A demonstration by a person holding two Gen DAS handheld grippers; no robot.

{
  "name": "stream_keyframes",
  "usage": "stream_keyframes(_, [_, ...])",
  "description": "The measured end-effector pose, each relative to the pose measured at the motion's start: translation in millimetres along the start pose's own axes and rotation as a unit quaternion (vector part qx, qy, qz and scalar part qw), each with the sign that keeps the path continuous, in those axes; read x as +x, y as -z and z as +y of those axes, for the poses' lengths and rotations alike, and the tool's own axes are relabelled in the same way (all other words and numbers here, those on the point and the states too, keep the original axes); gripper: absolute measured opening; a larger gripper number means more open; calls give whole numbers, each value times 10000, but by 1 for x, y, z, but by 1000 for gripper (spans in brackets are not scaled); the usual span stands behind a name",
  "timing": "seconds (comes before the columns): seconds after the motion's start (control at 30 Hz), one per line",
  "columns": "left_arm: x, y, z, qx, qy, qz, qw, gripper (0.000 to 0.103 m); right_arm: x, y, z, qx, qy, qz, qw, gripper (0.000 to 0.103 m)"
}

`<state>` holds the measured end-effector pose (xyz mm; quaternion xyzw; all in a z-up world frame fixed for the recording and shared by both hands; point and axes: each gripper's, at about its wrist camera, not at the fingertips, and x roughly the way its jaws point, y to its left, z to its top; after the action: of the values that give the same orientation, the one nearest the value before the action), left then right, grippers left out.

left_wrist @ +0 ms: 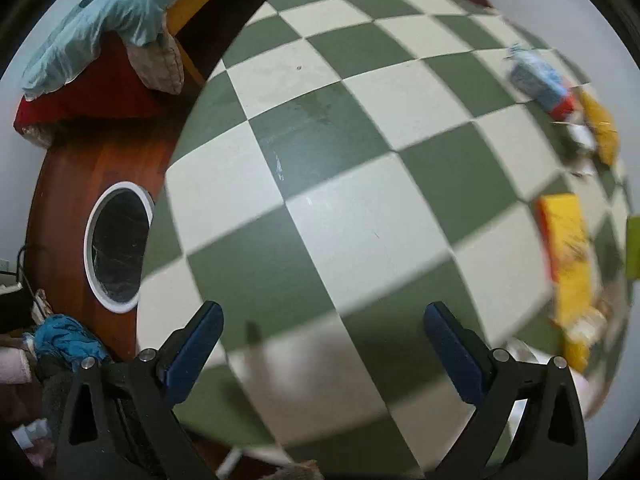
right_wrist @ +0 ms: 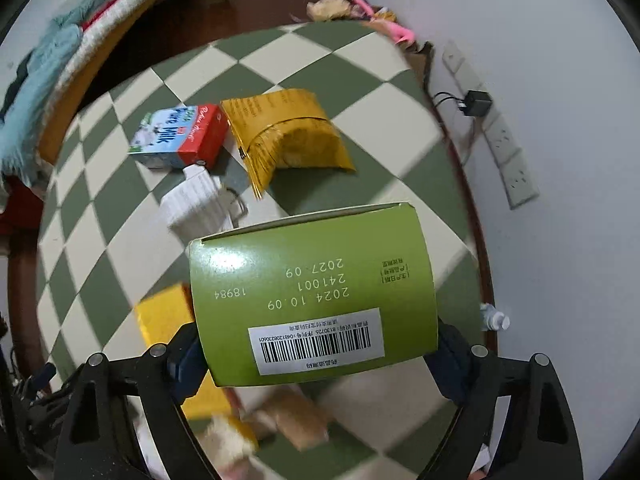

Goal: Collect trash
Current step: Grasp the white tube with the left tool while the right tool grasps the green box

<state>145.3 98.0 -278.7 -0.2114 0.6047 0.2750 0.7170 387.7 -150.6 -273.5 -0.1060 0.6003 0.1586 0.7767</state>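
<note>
While my right gripper (right_wrist: 316,354) clamps the green box (right_wrist: 312,292) between its blue pads, the box's printed face is turned up to the camera, upside down: "2024.10.09", "241001", "2027.09" and "18984", above a white barcode sticker with small Chinese print I cannot read. Beyond it on the green-and-white checkered mat (right_wrist: 360,120) lie a blue and red carton (right_wrist: 180,136) marked "Pure Milk", a crumpled yellow bag (right_wrist: 288,132) just beside it, and a white ribbed object (right_wrist: 198,200) near both. A yellow packet (right_wrist: 164,312) sits partly under the box. My left gripper (left_wrist: 322,348) is spread wide with nothing in it, above the mat. The round white-rimmed bin (left_wrist: 118,246) with a black liner stands at the mat's edge on the wood floor (left_wrist: 72,184).
</note>
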Motion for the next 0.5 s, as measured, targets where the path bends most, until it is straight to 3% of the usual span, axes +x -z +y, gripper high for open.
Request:
stream_keyframes(0.17, [-32,44,-26,-146,822,223,9963,102,-40,70,-24,255,-117,-103,9996,91])
stream_keyframes(0.33, [-18,54,-83,-464,1673,816,9814,100,-37,123,-47,787,-125,72,9968,91])
stream_keyframes(0.43, [-4,46,-105,-778,1782,1007,9757,75,-34,133,-56,1035,-31,56,9946,91])
stream_keyframes(0.5, [9,38,-115,-1042,1681,1141,9736,74,-33,137,-59,1108,18,65,9938,92])
